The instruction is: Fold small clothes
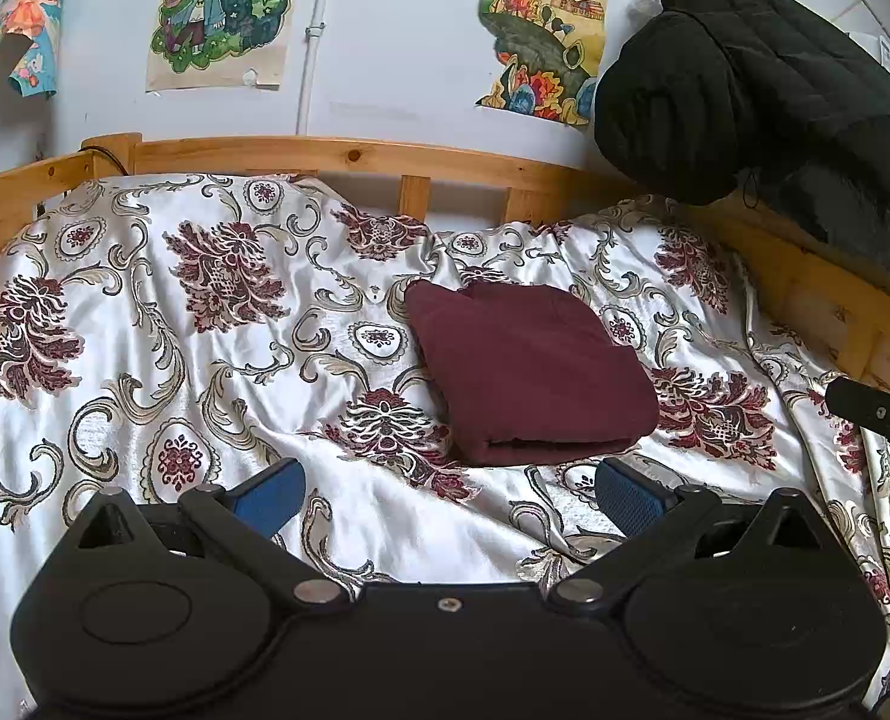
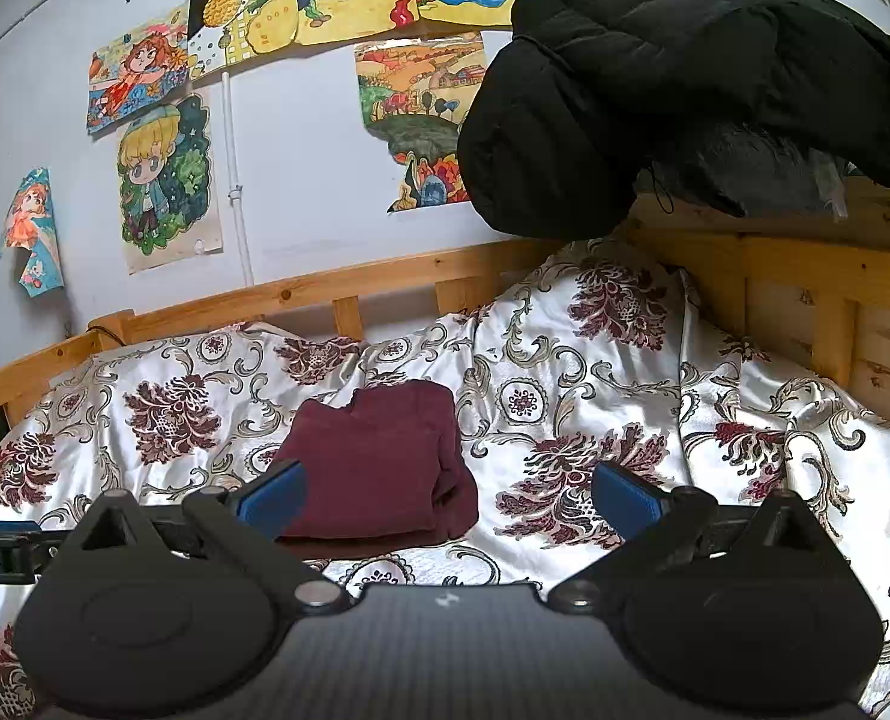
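Two grippers: left gripper (image 1: 448, 495) and right gripper (image 2: 445, 495), fingers wide apart, holding nothing.
Dark red cloth (image 1: 529, 372): folded in a neat block, lying on the bed cover (image 1: 204, 360) just past the fingers.
Feel: looks soft, light, floppy.
Best hold: probably the thick folded edge nearest us.
Far: black coat (image 1: 745, 78) on the wooden rail.

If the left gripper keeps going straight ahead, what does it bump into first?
Probably the folded maroon garment. The left gripper is open, aimed over the patterned bedspread, and the garment lies just ahead, slightly right of centre. Depth is unclear, so it might touch the bedspread first.
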Demonstrator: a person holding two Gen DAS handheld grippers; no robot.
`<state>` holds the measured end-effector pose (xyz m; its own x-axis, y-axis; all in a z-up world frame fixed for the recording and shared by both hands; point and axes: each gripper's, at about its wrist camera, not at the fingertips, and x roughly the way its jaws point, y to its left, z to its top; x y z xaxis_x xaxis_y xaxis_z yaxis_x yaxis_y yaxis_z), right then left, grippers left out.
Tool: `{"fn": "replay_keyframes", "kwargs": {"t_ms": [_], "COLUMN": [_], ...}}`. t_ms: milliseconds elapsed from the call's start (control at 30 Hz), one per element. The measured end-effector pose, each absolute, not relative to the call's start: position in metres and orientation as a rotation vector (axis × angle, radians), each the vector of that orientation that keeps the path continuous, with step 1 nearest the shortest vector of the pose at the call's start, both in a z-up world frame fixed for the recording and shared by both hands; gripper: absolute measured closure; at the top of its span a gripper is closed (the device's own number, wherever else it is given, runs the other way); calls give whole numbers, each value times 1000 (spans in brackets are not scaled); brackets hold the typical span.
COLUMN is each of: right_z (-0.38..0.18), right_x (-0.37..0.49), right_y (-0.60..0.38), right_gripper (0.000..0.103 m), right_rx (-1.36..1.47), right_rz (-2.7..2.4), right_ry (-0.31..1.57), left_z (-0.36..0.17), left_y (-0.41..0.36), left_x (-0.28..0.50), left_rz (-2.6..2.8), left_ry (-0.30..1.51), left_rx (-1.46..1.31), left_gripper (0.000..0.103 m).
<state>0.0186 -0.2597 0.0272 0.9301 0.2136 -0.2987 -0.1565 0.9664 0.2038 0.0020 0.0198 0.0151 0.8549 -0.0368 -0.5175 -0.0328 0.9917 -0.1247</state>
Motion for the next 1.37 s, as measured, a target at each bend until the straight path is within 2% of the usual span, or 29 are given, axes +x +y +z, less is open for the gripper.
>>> {"fn": "replay_keyframes", "kwargs": {"t_ms": [600,1367], "right_z": [22,20], "right_x": [20,26], "right_y": [-257,-254], "right_gripper": [0,0], "right_rx": [165,156], "right_rz": [189,192], "right_ry": [362,411], "left_z": [23,12], "left_y": [0,10], "left_x": [7,11], "left_rz": [246,174], "left_ry": [515,627], "left_rx": [86,-27], "left_gripper": [1,1]}}
